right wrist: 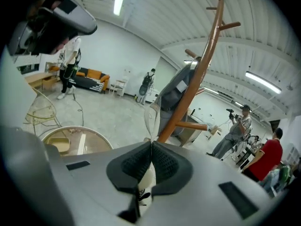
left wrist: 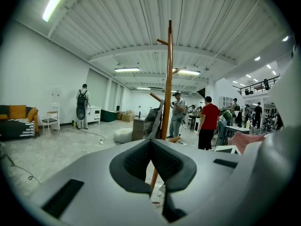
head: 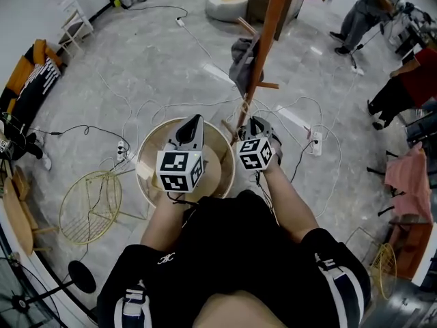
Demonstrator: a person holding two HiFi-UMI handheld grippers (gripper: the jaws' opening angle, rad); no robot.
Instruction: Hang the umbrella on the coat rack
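The wooden coat rack [head: 263, 43] stands just beyond my hands, a grey garment [head: 241, 60] hanging on one of its pegs. My right gripper [head: 254, 123] is close to the pole's lower part. In the right gripper view, my right gripper [right wrist: 151, 143] is shut on the umbrella's translucent loop [right wrist: 151, 117], which sticks up past the jaws beside the coat rack [right wrist: 200, 79]. The cream umbrella body [right wrist: 146, 181] hangs below, mostly hidden. My left gripper [head: 194, 121] hovers over the round table, shut and holding nothing. The left gripper view has my left gripper [left wrist: 150, 143] facing the coat rack [left wrist: 168, 84].
A round wooden table [head: 146, 161] lies under both grippers. A yellow wire chair [head: 89, 205] stands to its left. Cables and a power strip [head: 315, 143] lie on the floor around the rack. People [head: 365, 9] stand at the far right. A white cushion [head: 227, 3] sits beyond the rack.
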